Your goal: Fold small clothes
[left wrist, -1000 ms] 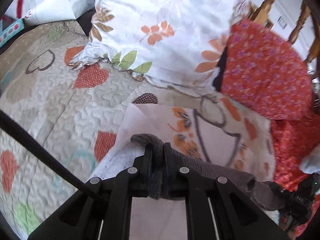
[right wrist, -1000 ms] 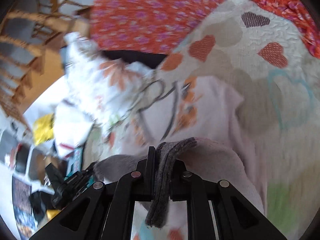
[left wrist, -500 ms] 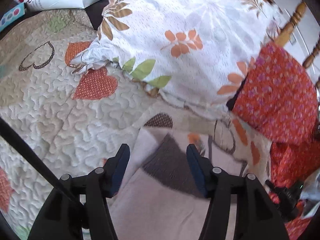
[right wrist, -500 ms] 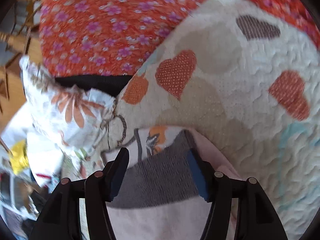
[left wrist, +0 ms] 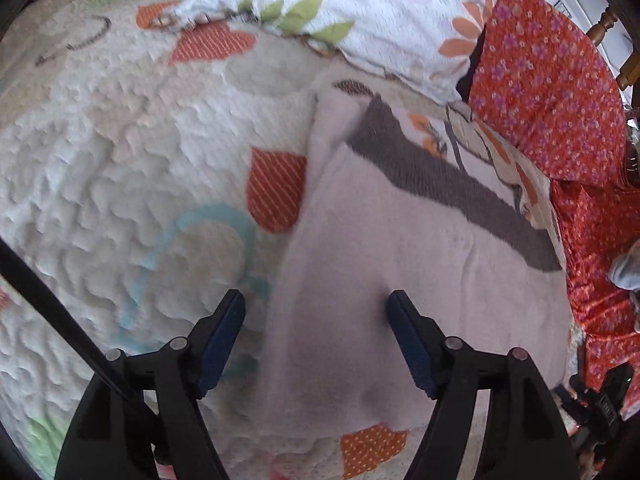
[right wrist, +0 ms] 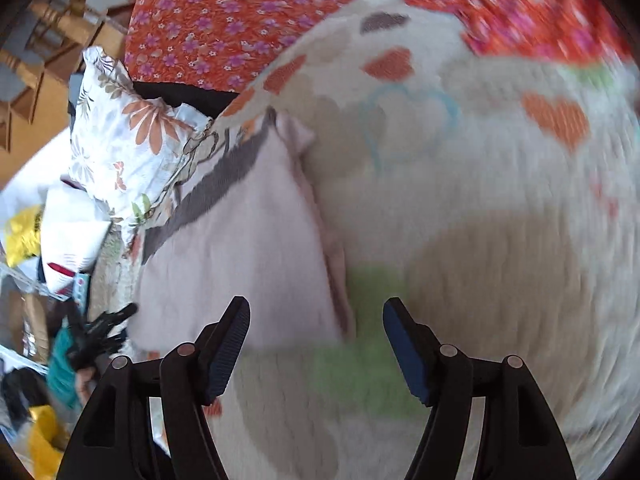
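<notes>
My left gripper (left wrist: 316,316) is spread wide, holding nothing, fingers over the near part of the pale pink garment (left wrist: 400,280). My right gripper (right wrist: 316,320) is just as wide and empty, above the garment's (right wrist: 240,256) near corner. The garment lies folded flat on the heart-print quilt (left wrist: 120,168), grey band (left wrist: 452,184) across its far end. The right view is badly blurred, quilt (right wrist: 500,240) detail smeared; the garment's near edge is cut off behind the left fingers. A second ago both grippers pinched the grey band; now they've released it and pulled back. Floral pillow (left wrist: 380,12) and red cloth (left wrist: 552,92) beyond.
</notes>
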`<state>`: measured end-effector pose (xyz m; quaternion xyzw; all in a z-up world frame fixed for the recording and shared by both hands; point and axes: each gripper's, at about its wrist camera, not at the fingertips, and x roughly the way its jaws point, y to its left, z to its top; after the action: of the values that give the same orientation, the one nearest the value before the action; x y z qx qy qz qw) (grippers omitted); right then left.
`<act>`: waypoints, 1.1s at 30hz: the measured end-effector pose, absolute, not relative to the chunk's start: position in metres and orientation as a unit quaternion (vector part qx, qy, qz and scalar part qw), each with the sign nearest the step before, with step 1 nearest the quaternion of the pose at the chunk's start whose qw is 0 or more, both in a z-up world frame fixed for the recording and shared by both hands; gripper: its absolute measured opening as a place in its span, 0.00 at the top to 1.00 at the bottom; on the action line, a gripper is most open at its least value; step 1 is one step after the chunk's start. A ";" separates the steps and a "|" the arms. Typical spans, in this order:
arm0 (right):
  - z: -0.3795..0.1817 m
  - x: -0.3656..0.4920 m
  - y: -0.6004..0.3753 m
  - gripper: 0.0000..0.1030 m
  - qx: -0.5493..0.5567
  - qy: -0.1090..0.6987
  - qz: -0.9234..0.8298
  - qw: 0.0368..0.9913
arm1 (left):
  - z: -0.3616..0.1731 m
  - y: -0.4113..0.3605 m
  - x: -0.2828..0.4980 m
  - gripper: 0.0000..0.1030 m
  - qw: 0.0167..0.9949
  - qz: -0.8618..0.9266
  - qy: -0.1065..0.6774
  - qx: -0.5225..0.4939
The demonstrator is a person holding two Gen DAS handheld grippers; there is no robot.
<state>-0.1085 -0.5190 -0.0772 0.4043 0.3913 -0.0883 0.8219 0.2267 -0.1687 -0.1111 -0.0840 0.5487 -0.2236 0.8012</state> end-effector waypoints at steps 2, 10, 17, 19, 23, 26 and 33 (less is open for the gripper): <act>-0.087 -0.111 -0.507 0.28 0.422 0.387 -0.072 0.817 | -0.110 -0.177 0.223 0.28 0.807 -0.221 0.543 -0.074; -0.101 -0.033 -0.517 0.79 0.491 0.351 -0.071 0.794 | -0.097 -0.188 0.218 0.88 0.777 -0.221 0.583 -0.080; -0.087 -0.062 -0.521 0.82 0.557 0.333 -0.021 0.761 | -0.059 -0.166 0.171 0.91 0.771 -0.247 0.582 -0.080; -0.083 -0.080 -0.516 0.82 0.561 0.334 -0.013 0.757 | -0.059 -0.158 0.156 0.91 0.765 -0.247 0.588 -0.088; -0.088 -0.104 -0.505 0.78 0.537 0.359 -0.013 0.763 | -0.078 -0.145 0.135 0.88 0.761 -0.231 0.601 -0.077; -0.094 -0.120 -0.505 0.60 0.511 0.384 -0.055 0.767 | -0.088 -0.127 0.126 0.80 0.770 -0.193 0.604 -0.071; -0.045 -0.166 -0.516 0.48 0.437 0.352 -0.126 0.818 | -0.046 -0.099 0.093 0.70 0.827 -0.155 0.538 -0.051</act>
<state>-0.1657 -0.5164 -0.0452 0.4368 0.3516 -0.1259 0.8184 0.0934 -0.0986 -0.0462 -0.0513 0.5378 -0.1549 0.8271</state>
